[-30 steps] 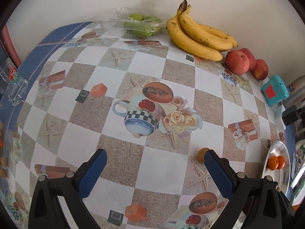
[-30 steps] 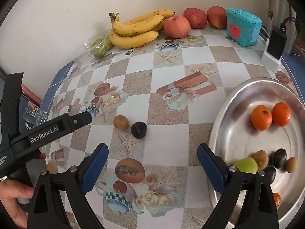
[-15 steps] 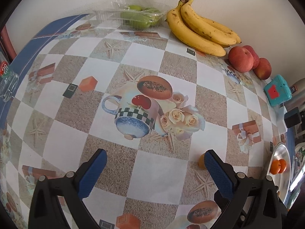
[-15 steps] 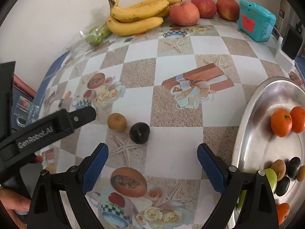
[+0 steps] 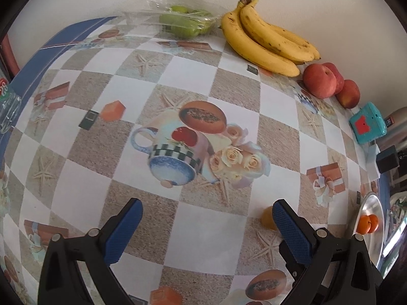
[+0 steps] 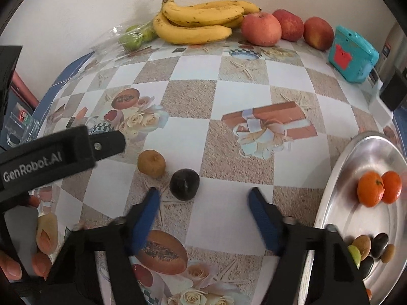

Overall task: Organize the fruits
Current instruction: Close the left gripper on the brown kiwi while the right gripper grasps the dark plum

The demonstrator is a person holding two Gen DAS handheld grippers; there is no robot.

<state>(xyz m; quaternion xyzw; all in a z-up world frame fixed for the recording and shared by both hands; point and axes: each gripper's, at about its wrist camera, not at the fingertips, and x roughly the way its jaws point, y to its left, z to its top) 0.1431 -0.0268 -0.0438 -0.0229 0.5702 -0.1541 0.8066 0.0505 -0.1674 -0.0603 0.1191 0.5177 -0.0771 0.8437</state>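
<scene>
Checkered tablecloth point(image 6: 239, 96), yellow bananas point(image 6: 201, 23)

Black left gripper point(image 5: 206, 225) – blue textured pads point(image 5: 290, 228), white "GenRobot.AI" lettering

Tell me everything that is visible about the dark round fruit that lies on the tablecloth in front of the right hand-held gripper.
The dark fruit is round, almost black, with a dull, slightly shiny skin and a small dimple facing the camera. It rests alone on the patterned tablecloth, close to the brown fruit on its left; whether they touch is unclear. The open right hand-held gripper is just before it; its left finger is near the fruit, apparently not touching.
</scene>
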